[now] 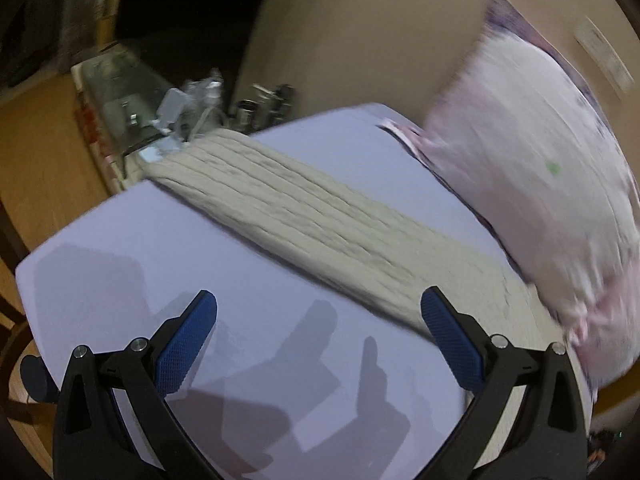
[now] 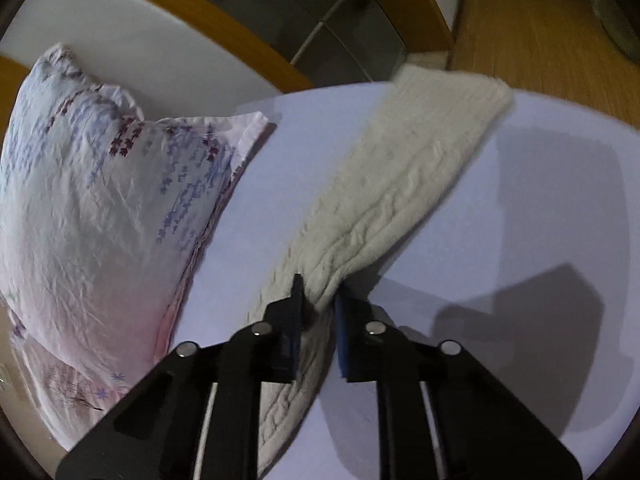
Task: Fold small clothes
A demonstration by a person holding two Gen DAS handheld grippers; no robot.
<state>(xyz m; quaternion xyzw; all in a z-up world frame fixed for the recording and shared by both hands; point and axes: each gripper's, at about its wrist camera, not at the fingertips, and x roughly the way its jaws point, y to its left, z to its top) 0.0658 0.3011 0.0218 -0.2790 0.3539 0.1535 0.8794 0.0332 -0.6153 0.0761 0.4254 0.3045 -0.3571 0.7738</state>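
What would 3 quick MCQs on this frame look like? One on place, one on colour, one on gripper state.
1. Where does the floral pillow lie relative to the cream knit garment in the right wrist view?
A. To its left
B. On top of it
C. To its right

2. What colour are the left gripper's finger pads?
A. Red
B. Blue
C. Green

3. What state is the right gripper in?
A. Wide open
B. Shut on nothing
C. Shut on the garment

Answers:
1. A, the pillow fills the left side, with bare lilac sheet between.
2. B, both textured pads show blue.
3. C, knit fabric bunches between its closed fingers.
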